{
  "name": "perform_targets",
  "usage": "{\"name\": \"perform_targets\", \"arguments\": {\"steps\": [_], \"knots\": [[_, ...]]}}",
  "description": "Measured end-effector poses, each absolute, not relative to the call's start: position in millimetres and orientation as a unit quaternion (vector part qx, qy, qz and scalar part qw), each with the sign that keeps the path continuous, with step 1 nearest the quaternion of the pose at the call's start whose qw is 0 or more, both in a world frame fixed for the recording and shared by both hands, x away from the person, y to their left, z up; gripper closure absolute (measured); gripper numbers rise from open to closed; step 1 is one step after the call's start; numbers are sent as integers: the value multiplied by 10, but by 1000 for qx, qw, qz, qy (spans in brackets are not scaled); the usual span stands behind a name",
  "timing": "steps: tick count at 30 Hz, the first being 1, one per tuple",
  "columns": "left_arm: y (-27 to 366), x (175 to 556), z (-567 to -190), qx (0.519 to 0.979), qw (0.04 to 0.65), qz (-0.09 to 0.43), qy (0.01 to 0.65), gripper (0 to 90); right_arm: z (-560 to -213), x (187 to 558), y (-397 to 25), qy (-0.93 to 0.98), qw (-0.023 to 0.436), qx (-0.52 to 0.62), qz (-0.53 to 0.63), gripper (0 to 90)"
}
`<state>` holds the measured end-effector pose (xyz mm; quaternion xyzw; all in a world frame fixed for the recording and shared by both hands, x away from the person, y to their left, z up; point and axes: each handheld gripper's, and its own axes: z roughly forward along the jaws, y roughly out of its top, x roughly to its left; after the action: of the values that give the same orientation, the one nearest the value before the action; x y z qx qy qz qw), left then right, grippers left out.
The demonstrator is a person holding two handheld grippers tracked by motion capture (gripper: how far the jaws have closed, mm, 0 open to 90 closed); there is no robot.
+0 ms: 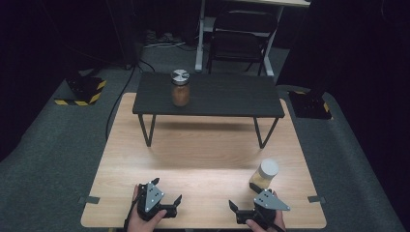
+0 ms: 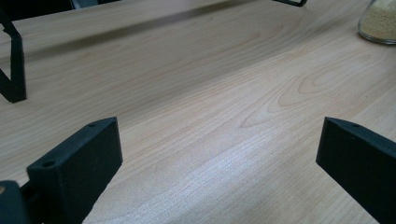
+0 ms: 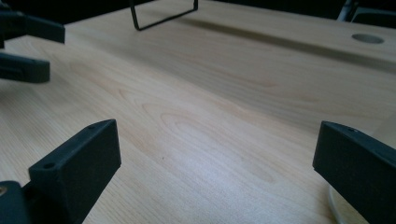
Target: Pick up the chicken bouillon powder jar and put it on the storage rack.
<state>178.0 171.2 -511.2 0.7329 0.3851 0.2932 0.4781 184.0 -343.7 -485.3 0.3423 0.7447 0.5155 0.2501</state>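
Observation:
A jar with a silver lid and brown contents [image 1: 180, 89] stands on a low black shelf [image 1: 227, 99] at the far side of the wooden table. A white-lidded jar of yellowish grains [image 1: 264, 175] stands on the table just beyond my right gripper [image 1: 242, 196]; its base shows at the left gripper view's top right [image 2: 378, 21]. My left gripper [image 1: 168, 190] rests near the front edge, open, with bare wood between its jaws [image 2: 219, 140]. My right gripper [image 3: 217, 144] is open too and holds nothing. The left gripper's jaws [image 3: 23, 46] appear far left in the right gripper view.
The shelf's thin black legs [image 1: 146, 129] stand on the light wood table [image 1: 203, 159], which lies bare between shelf and grippers. A chair [image 1: 239, 41] and a desk leg stand behind on grey carpet. Black-and-yellow floor plates [image 1: 82, 92] flank the table.

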Motion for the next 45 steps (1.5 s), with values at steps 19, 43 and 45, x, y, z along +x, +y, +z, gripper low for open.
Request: {"name": "perform_targets", "arguments": {"steps": [19,43,45], "knots": [[1738,1805,-5109,733,482,285,387,6,-4731,1606,-3755,686,295,382,544,4],[1740,1792,-5113,733,482,286,384,6,-4808,1820,-3786,650,339,425,531,8],[1741,1788,-5115,733,483,286,385,6,-4813,1856,-3780,646,338,427,535,16]]}}
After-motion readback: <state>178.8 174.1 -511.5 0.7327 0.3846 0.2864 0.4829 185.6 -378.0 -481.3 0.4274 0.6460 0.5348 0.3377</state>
